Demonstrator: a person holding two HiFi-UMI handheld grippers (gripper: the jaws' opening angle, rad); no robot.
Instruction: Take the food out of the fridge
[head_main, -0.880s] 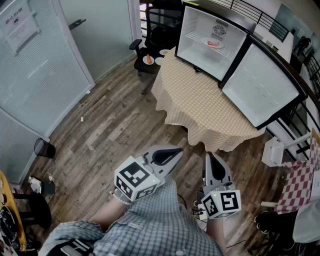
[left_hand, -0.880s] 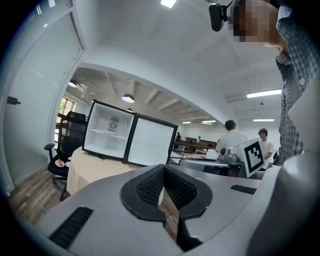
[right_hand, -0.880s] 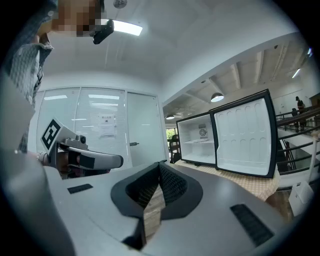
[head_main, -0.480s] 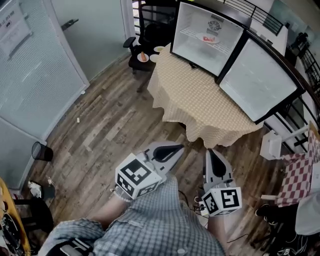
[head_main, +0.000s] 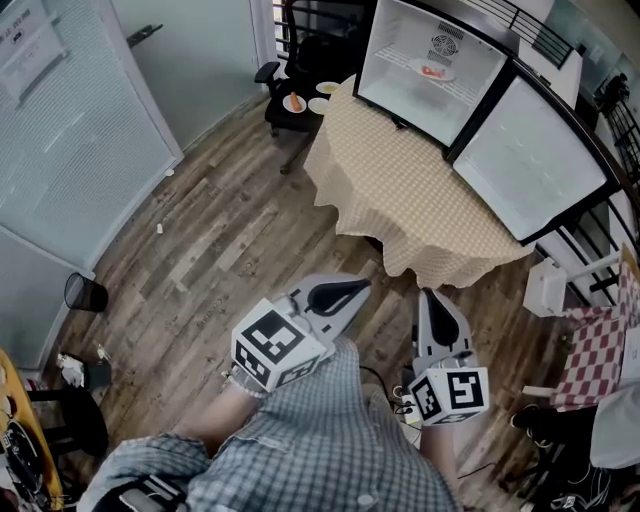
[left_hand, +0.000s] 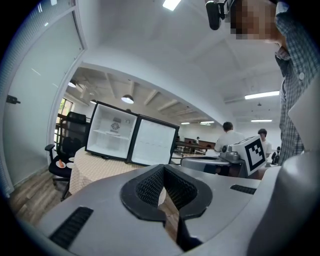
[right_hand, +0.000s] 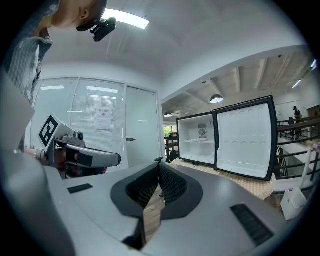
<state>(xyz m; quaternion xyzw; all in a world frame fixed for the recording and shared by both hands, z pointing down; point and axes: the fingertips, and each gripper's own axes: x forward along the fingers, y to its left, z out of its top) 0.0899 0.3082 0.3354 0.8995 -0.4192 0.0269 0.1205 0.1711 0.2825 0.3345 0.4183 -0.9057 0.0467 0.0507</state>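
Found a bin (head_main: 84, 292) at the far left, on the wood floor (head_main: 220, 240), near a glass wall (head_main: 80, 130). Further right and far away, saw a black chair (head_main: 268, 73) with some plates (head_main: 294, 102) on its seat, just beside the table (head_main: 400, 190) with a checked cloth over it.

Near, at the bottom of the head view, found the left gripper (head_main: 360, 286) held low over the floor and pointed toward the table. In the left gripper view, saw its jaws pressed together at the tips, closed, with nothing between them. Just right of it, not touching, found the right gripper (head_main: 432, 296), pointed the same way. In the right gripper view, saw its jaws also met at the tips, closed and empty.

Far on the table, saw the fridge (head_main: 395, 60) with its door (head_main: 530, 160) swung open to the right. Found the food (head_main: 432, 71) on a plate on a shelf inside the fridge, well apart from both grippers. At the right edge, noted a red checked cloth (head_main: 590, 370).
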